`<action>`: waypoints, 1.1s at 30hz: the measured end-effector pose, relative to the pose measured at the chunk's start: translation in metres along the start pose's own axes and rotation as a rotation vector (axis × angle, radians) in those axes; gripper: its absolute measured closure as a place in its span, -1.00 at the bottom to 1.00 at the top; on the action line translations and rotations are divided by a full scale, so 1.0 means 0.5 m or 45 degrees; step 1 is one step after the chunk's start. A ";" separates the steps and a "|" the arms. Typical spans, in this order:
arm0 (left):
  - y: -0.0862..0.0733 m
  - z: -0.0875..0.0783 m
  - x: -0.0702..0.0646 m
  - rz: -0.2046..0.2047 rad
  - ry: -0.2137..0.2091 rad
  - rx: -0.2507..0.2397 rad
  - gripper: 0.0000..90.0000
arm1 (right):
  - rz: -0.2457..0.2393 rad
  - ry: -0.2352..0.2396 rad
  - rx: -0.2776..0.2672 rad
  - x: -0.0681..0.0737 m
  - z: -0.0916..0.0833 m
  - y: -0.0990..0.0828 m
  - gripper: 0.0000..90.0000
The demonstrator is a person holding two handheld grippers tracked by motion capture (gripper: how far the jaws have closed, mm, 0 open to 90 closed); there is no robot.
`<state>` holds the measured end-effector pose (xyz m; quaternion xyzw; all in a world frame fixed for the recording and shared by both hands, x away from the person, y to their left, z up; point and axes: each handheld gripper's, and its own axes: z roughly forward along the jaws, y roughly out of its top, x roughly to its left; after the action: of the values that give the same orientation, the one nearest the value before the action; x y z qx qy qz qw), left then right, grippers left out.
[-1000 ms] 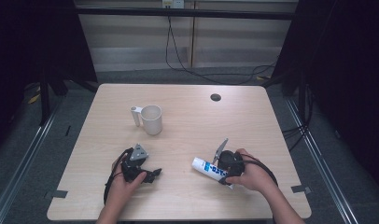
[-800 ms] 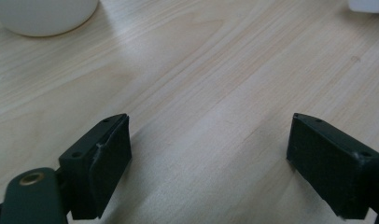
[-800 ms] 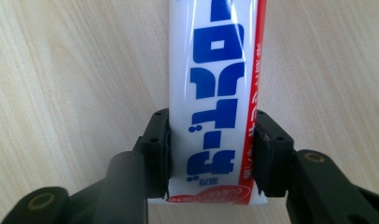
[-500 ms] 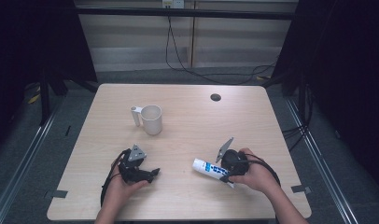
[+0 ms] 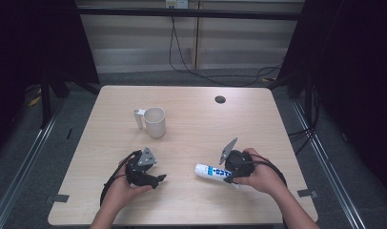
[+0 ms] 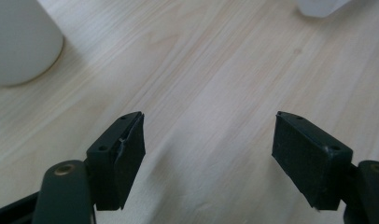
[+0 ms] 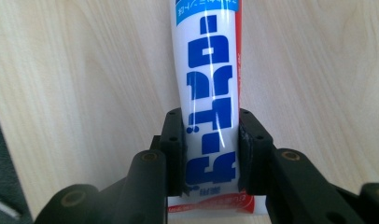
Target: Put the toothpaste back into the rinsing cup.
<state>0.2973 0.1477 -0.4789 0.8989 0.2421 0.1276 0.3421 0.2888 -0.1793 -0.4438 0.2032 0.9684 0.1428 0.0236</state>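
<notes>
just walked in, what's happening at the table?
A person is working a handheld claw in each hand at a wooden table. The right claw is shut on a white tube with blue lettering, gripping it near its crimped end; the tube lies low over the near right part of the table. The left claw is open with nothing between its jaws, low over the table's near left. A white mug stands upright farther back, untouched.

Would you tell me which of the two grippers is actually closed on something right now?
The right gripper: its jaws clamp the white and blue tube. The left gripper stands open over bare table.
</notes>
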 end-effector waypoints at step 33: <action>0.199 0.010 -0.075 0.443 -0.261 0.155 -0.39 | -0.089 0.031 -0.060 0.020 -0.052 0.046 0.54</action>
<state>0.3020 0.0607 -0.4179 0.9545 0.0543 0.0779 0.2827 0.2857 -0.1618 -0.4121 0.1668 0.9715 0.1671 0.0218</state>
